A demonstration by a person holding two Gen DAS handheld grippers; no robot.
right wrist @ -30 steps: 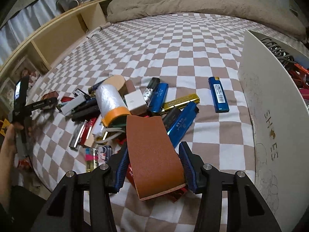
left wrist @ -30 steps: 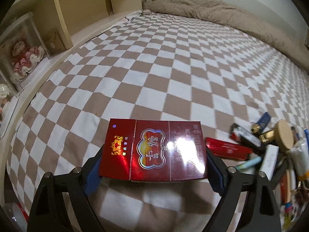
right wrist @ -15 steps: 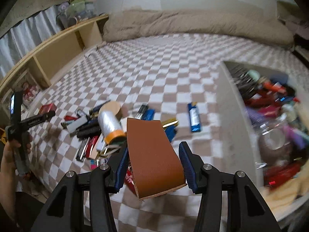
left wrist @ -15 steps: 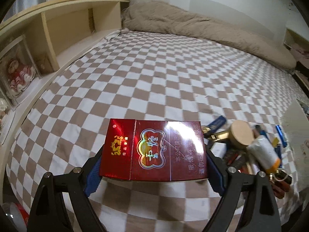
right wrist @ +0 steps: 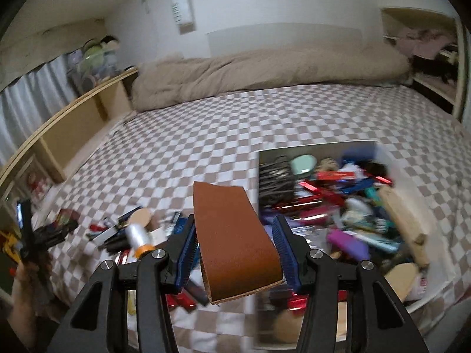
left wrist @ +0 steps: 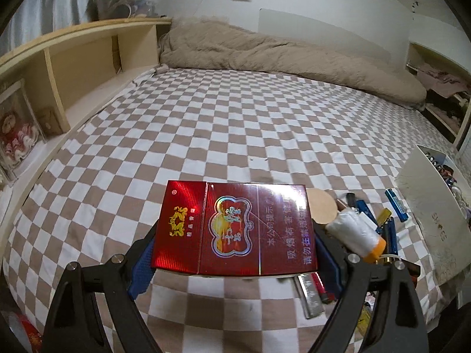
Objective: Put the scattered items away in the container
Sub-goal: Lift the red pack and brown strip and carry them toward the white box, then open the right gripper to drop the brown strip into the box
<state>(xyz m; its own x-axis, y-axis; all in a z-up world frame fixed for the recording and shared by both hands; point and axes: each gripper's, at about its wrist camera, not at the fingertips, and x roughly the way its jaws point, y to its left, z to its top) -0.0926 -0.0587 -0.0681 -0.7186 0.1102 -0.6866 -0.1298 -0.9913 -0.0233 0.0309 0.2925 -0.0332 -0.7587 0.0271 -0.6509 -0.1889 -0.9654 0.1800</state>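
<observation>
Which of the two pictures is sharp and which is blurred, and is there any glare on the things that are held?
Left wrist view: sharp, with white glare on the top right of the red box. Right wrist view: motion blur smears the white container and the pile of items, while the brown card stays crisp, matte, without glare. Both views bend straight edges.

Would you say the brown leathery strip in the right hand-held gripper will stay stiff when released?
Probably not: the brown leathery strip curves while clamped, suggesting it is floppy. It looks thin, so likely light, and its matte face seems unlikely to slip.
</observation>
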